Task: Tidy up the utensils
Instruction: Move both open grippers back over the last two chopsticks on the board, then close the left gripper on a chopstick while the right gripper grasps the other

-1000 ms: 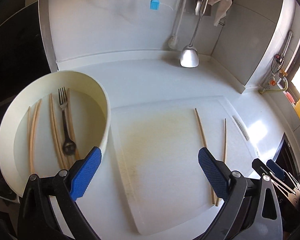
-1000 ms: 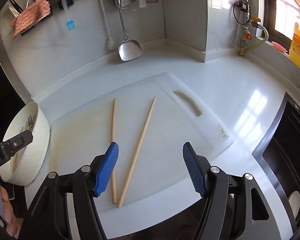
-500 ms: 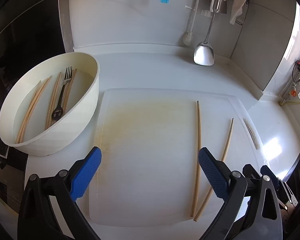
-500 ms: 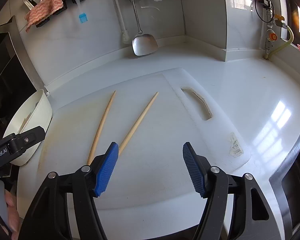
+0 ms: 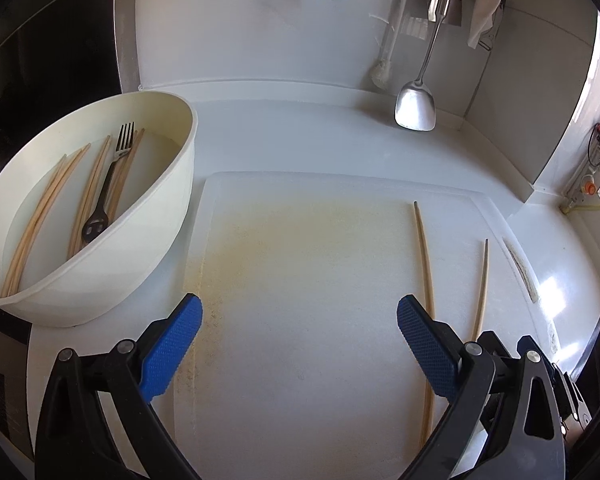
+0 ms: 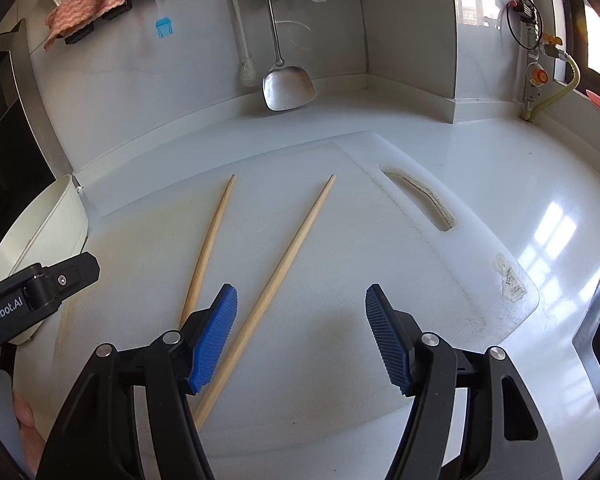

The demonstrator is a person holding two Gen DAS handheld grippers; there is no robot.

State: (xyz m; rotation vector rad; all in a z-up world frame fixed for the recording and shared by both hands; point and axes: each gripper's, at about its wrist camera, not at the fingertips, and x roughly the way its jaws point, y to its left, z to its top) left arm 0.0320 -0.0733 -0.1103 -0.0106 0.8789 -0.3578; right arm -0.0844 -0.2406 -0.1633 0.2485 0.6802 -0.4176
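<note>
Two loose chopsticks lie on the cutting board [image 6: 340,280]: the left chopstick [image 6: 210,244] and the right chopstick [image 6: 284,264]. Both are slim, round, pale wooden sticks that taper toward their far tips. In the right wrist view their long axes run away from the camera, leaning to the right, and they spread apart toward the far ends while their near ends come close together under the right gripper [image 6: 300,332]. They do not touch each other where visible.

The board is a single white plastic slab, rounded at the corners, with a yellowish stain over its middle and one curved handle slot [image 6: 420,200] near its right edge.

Just left of the board stands one round cream bowl [image 5: 152,240] with smooth walls. Inside it lie several more wooden chopsticks [image 5: 40,216], too overlapped to count surely, and one dark metal fork [image 5: 108,184], tines pointing away.

The right gripper stands open with nothing between its ribbed blue pads [image 6: 216,332]; its left pad hangs over the near part of the sticks. The left gripper [image 5: 300,344] is likewise wide open and empty above the board.

One steel spatula [image 6: 286,88] hangs against the white wall behind the glossy white counter [image 6: 520,184].
</note>
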